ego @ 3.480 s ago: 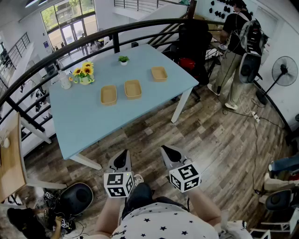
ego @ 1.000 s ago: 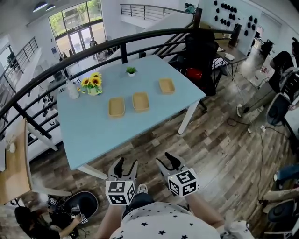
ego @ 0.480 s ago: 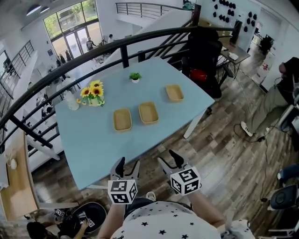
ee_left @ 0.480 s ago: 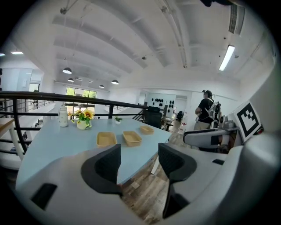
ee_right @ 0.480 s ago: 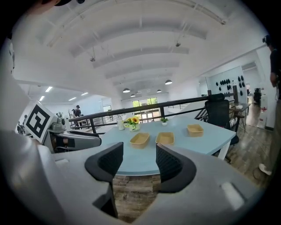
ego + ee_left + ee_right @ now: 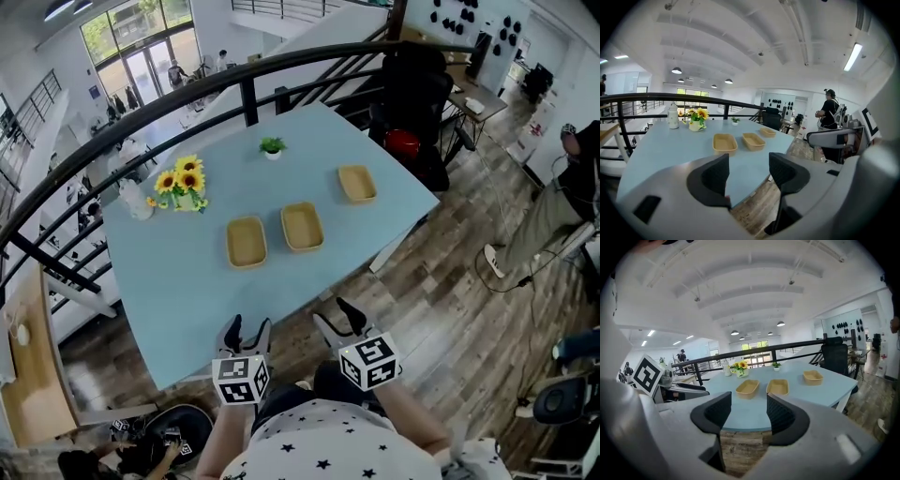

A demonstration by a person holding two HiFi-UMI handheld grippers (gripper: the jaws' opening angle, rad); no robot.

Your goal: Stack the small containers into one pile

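Observation:
Three shallow tan containers lie apart on the light blue table point(image 6: 187, 281): a left one point(image 6: 247, 242), a middle one point(image 6: 303, 226) and a right one point(image 6: 356, 184) nearer the far corner. All three also show in the left gripper view, as left container point(image 6: 724, 142), middle container point(image 6: 753, 140) and right container point(image 6: 768, 132). My left gripper point(image 6: 246, 330) and right gripper point(image 6: 337, 314) hang off the table's near edge, short of the containers. Both stand open with nothing between their jaws, as the left gripper point(image 6: 747, 176) and right gripper point(image 6: 748, 413) views confirm.
A sunflower vase point(image 6: 185, 186), a white bottle point(image 6: 136, 202) and a small potted plant point(image 6: 272, 147) stand toward the table's back. A black railing point(image 6: 187, 84) curves behind it. A person point(image 6: 562, 202) stands at the right on the wood floor; a black chair point(image 6: 412, 94) is beyond the table.
The view has closed in on the table, which now lies nearer my grippers. Both grippers' jaws have spread wider than in the earliest frame. The containers have not moved.

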